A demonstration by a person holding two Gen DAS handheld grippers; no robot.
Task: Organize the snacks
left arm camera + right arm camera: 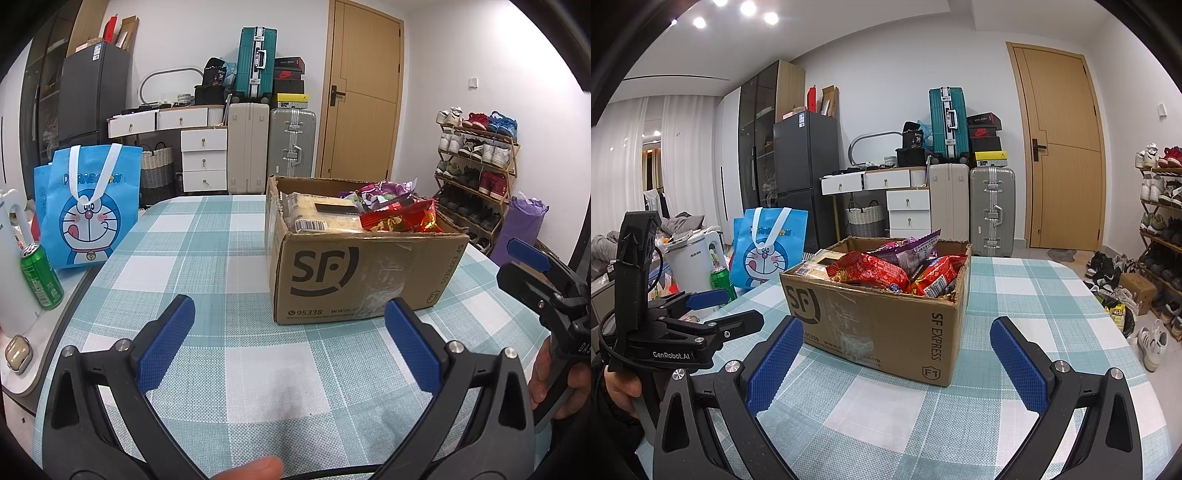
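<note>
Covering the table, a checked cloth [229, 236] carries a cardboard box [886, 325] near its middle, packed with red snack bags [871, 273], a purple pack [916, 247] and a biscuit packet [325, 218]. Left gripper [291, 347] and right gripper [897, 365] hover just before it, both spread wide, empty.

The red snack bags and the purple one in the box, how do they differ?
The red snack bags lie low toward the near side of the cardboard box; the purple bag sticks up higher behind them. There are at least two red, one purple. All are crinkly packets poking above the rim.
</note>
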